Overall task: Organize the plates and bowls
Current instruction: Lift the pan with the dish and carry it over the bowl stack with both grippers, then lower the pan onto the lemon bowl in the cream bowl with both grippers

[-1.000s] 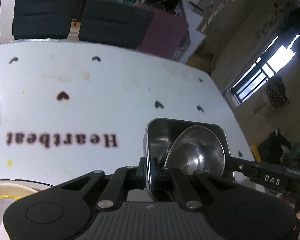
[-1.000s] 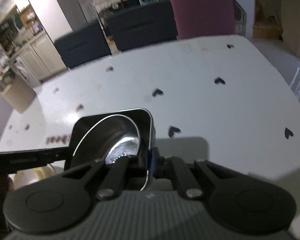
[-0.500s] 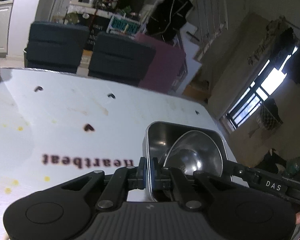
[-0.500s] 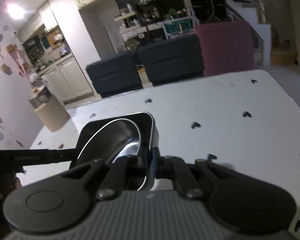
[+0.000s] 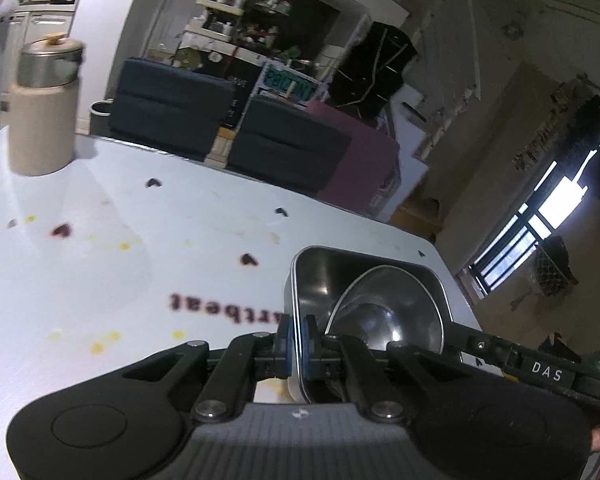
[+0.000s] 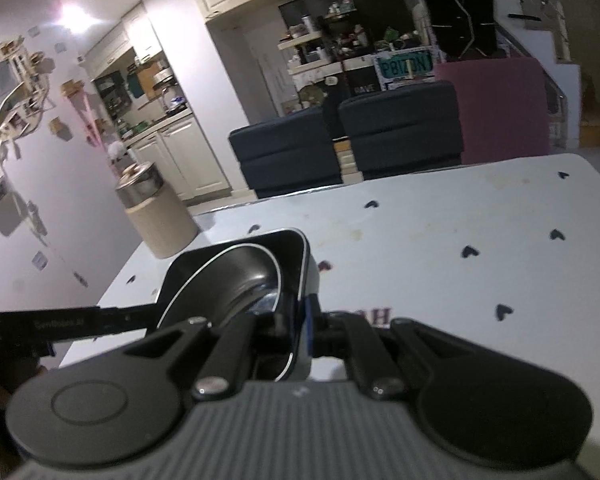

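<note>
A square steel dish point(image 5: 332, 276) with rounded corners holds a round steel bowl point(image 5: 392, 312) tilted inside it. My left gripper point(image 5: 298, 338) is shut on the dish's left wall. My right gripper point(image 6: 300, 322) is shut on the opposite wall of the same dish point(image 6: 296, 264), with the bowl point(image 6: 236, 280) showing inside. Both grippers hold the dish up above the white table point(image 5: 140, 256). Each view shows the other gripper's arm at the dish's far side.
The tablecloth has small black hearts and the word "Heartbeat" point(image 5: 224, 308). A beige canister with a steel lid point(image 5: 44, 108) stands at the table's far left corner, also in the right wrist view point(image 6: 156, 208). Dark chairs point(image 6: 400, 128) stand beyond the far edge.
Both grippers have lifted the dish with the bowl and tilted upward; more of the room and the canister came into view. The yellow-rimmed plate at lower left has dropped out of view.
</note>
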Action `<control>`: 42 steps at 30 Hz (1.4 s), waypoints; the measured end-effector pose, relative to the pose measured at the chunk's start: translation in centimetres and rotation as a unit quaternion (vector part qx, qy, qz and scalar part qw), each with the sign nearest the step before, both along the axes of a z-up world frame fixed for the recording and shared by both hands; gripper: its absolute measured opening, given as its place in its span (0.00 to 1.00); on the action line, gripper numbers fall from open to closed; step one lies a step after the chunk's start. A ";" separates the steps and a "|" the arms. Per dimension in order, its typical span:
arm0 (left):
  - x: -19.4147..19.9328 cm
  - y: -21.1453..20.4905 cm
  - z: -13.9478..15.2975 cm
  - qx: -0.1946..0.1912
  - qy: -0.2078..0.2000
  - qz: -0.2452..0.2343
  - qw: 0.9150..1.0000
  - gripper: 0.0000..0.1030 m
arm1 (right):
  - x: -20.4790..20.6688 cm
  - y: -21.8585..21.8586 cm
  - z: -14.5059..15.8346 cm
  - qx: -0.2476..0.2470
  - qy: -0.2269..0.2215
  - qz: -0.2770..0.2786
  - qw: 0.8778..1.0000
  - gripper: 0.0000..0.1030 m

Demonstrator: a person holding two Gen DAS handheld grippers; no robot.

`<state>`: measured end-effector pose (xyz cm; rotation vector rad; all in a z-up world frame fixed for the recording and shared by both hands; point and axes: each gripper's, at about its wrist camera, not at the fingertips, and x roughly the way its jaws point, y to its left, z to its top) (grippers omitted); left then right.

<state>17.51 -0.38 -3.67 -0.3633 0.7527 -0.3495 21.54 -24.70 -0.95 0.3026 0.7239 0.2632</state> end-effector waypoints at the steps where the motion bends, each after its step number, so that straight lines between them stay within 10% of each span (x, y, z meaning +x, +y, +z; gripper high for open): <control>1: -0.3 0.4 -0.1 0.002 0.001 0.003 1.000 0.04 | -0.3 0.5 -0.1 0.000 0.002 0.002 1.000 0.06; 42: -3.2 6.3 -6.1 0.003 0.092 0.067 0.993 0.04 | -1.8 5.3 -4.8 -0.017 0.135 0.028 0.990 0.06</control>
